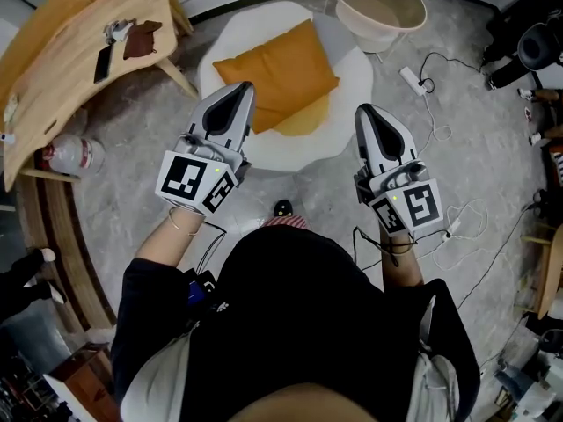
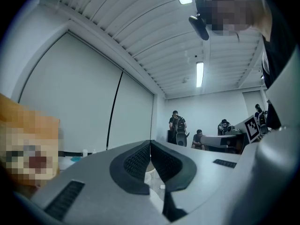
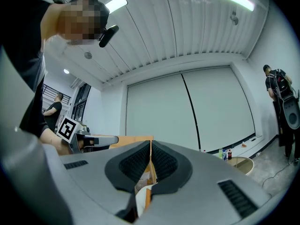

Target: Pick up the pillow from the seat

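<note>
Holding the left gripper (image 1: 244,88) level and low before the body, jaws pressed fully together, with nothing between them. Same for the right gripper (image 1: 366,112): shut tight, empty, tilted only a little upward. Kept one on each side, probably to come at the pillow from both flanks, since likely too wide and soft for one narrow pair of jaws.

Pointing both tips toward the white seat (image 1: 352,82). In the head view, overlapping its near edge at left and standing just beside it at right; how high above it, cannot tell.

Lying flat on that seat, ahead of both tips and between them: the orange pillow (image 1: 277,70), untouched, with a paler yellow cushion (image 1: 305,121) showing under its near corner. Judged as the approach step, no grip yet made. Need to open the jaws before any pinch on a pillow edge.

Further out, a wooden table (image 1: 53,69) at left, with a plastic bottle (image 1: 75,155) on the floor beside it. Beyond the seat, a round basket (image 1: 380,11). On the floor at right, a power strip (image 1: 412,79) with cables.
</note>
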A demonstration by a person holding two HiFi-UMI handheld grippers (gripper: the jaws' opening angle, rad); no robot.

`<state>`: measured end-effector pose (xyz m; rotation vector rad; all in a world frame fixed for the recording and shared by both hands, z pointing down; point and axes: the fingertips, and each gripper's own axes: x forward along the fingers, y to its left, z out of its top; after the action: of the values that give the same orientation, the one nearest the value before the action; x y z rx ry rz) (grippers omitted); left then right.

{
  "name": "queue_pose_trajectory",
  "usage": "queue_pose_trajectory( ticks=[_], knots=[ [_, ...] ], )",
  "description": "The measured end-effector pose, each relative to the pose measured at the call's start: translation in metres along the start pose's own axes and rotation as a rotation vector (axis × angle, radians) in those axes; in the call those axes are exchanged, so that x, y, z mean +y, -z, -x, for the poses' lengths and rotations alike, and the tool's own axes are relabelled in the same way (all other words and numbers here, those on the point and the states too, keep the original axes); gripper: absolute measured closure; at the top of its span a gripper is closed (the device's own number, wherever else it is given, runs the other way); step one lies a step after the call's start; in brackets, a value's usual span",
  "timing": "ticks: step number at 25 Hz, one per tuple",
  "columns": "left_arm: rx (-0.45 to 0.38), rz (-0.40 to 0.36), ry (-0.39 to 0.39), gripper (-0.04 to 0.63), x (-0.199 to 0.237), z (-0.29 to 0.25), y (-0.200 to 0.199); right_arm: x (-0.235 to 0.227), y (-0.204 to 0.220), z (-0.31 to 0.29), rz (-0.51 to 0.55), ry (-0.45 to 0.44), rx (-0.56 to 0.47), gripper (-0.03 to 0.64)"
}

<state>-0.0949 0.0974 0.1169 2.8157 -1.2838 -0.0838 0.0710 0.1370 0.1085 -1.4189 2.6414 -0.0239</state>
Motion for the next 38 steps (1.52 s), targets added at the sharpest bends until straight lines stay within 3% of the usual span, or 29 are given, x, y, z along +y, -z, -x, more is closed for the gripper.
queue_pose_trajectory(
  ticks=[12,28,38],
  knots=[
    [-0.035,0.004,-0.067,0.586,0.039,0.002,-0.003,-0.002,0.003,-0.042,0.012,-0.055,0.019,0.595],
    [-0.01,-0.019,-0.351,0.585,0.077,-0.016,0.002,-0.058,0.011,-0.118,0.006,-0.289,0.04,0.595],
    [0.009,-0.005,-0.451,0.584,0.086,-0.053,0.019,-0.107,0.029,-0.15,-0.018,-0.364,0.072,0.595]
  ],
)
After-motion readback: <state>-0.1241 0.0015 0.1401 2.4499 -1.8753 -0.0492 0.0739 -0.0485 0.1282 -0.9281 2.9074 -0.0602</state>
